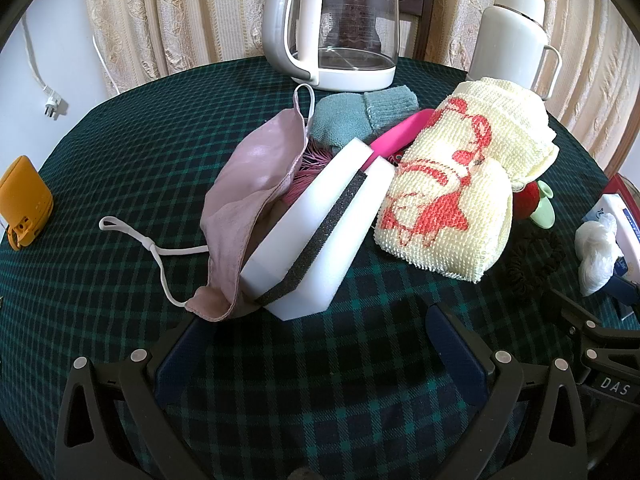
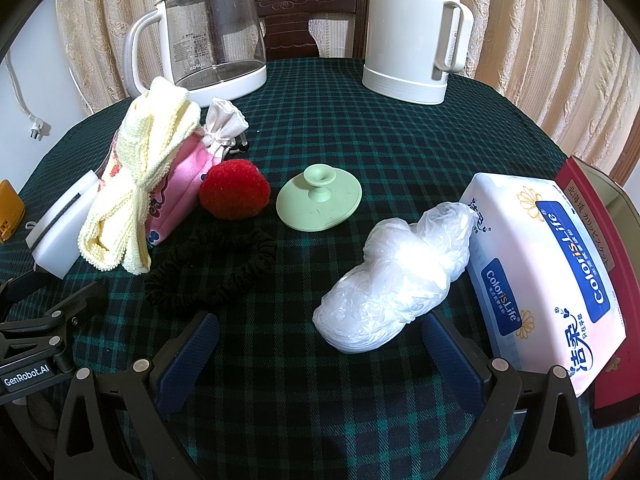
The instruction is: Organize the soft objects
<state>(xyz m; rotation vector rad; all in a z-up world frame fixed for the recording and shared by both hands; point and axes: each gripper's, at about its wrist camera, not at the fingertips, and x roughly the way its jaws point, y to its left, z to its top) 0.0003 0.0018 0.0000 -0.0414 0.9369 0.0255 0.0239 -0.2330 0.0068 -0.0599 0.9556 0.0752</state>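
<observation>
In the left wrist view a white sponge block with a dark strip [image 1: 320, 236] lies in a pile with a pink face mask [image 1: 252, 184] draped on it, a teal knit cloth [image 1: 352, 118] and a yellow knit towel with a red pattern [image 1: 452, 188]. My left gripper [image 1: 320, 356] is open and empty just in front of the sponge. In the right wrist view my right gripper [image 2: 320, 356] is open and empty, close to a crumpled white plastic bag [image 2: 392, 280]. A black scrunchie [image 2: 212, 272], a red pompom [image 2: 234, 190] and the yellow towel [image 2: 136, 196] lie to the left.
A glass kettle [image 1: 344, 24] and a white thermos jug [image 2: 416, 32] stand at the back of the plaid table [image 2: 360, 128]. A tissue pack [image 2: 552, 264] and a red box [image 2: 616, 280] lie at right. A green lid [image 2: 320, 200] sits mid-table, an orange device [image 1: 24, 204] at far left.
</observation>
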